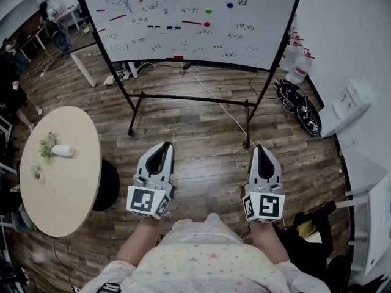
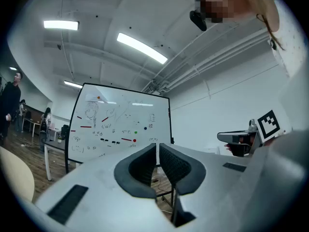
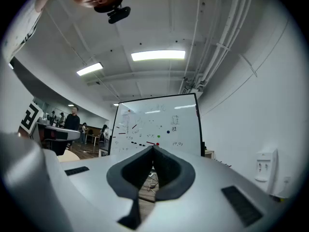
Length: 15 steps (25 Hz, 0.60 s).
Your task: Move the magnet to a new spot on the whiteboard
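Currently I hold both grippers well short of the whiteboard [image 1: 183, 35]. Left gripper [image 1: 163, 146]: jaws all but pressed together, nothing between. Right gripper [image 1: 259, 149]: jaws pressed together, empty. Red magnet [image 1: 206, 24], green magnet [image 1: 208, 11], blue magnet [image 1: 230, 5]: on the board, right of centre, untouched.

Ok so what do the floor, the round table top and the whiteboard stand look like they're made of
Floor: brown wood planks or wood-look laminate, low sheen; seams and grain show.
Round table top: pale, smooth, matte, probably light laminate or wood; no clear grain.
Whiteboard stand: thin black bars, likely painted metal tube.
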### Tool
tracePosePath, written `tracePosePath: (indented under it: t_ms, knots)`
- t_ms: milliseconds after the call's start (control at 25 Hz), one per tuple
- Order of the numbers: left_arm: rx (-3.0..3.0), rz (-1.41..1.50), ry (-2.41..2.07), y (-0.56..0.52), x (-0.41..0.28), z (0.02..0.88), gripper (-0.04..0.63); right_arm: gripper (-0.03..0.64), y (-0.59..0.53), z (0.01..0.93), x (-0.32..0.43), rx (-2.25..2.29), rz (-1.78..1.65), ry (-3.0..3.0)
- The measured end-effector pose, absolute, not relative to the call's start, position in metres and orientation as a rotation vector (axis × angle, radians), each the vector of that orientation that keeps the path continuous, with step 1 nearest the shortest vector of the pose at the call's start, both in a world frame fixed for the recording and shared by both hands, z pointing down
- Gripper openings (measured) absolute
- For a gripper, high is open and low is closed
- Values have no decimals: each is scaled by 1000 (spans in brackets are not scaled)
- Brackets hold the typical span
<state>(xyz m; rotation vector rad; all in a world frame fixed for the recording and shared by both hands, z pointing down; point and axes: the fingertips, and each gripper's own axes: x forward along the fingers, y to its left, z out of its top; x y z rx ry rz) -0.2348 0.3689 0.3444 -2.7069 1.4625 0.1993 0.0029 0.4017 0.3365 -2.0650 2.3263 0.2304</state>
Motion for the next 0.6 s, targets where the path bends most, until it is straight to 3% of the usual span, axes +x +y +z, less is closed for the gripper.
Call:
tracePosePath:
  t_ms: [600]
  knots:
    - [-2695,210,1473,359,-188,341,29,0,387,338,39,-2010,189,2358]
